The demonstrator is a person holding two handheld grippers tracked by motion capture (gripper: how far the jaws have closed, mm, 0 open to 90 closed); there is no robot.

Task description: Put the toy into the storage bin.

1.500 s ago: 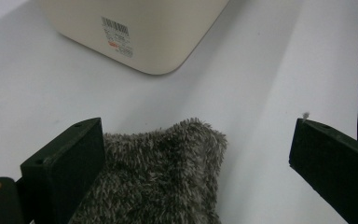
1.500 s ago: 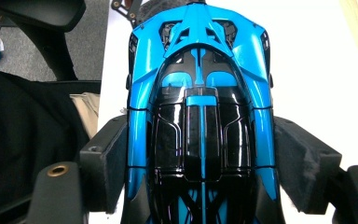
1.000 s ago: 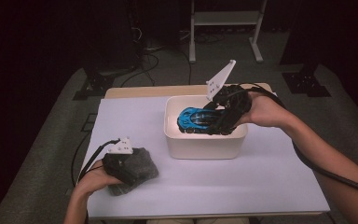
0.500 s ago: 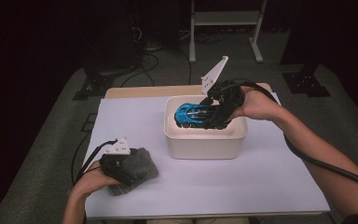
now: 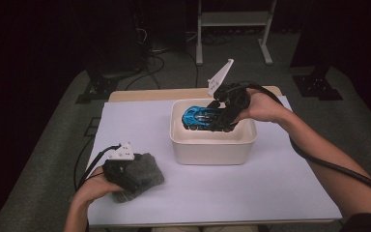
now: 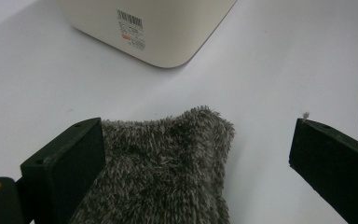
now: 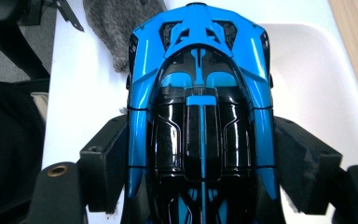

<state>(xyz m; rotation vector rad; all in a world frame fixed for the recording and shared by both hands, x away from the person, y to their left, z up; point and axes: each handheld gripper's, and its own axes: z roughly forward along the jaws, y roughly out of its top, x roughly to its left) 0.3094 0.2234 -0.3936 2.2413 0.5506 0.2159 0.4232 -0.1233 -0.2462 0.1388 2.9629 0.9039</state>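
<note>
While my left gripper (image 6: 193, 154) rests with its jaws spread around the grey cloth (image 6: 168, 172), unclenched, I keep my right gripper (image 7: 200, 163) clamped on the blue toy car's (image 7: 200, 107) flanks, level over the tub (image 5: 212, 145). Since a second ago it sits lower and farther left.

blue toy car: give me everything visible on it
The toy car is a glossy blue sports model with a black roof and canopy split by a blue centre stripe; it looks like hard plastic or painted metal. The right gripper clamps its flanks between both jaws, pads pressed on the sides. In the high view the car sits tilted over the cream tub, lengthwise across the opening. Its wheels are barely visible.
</note>
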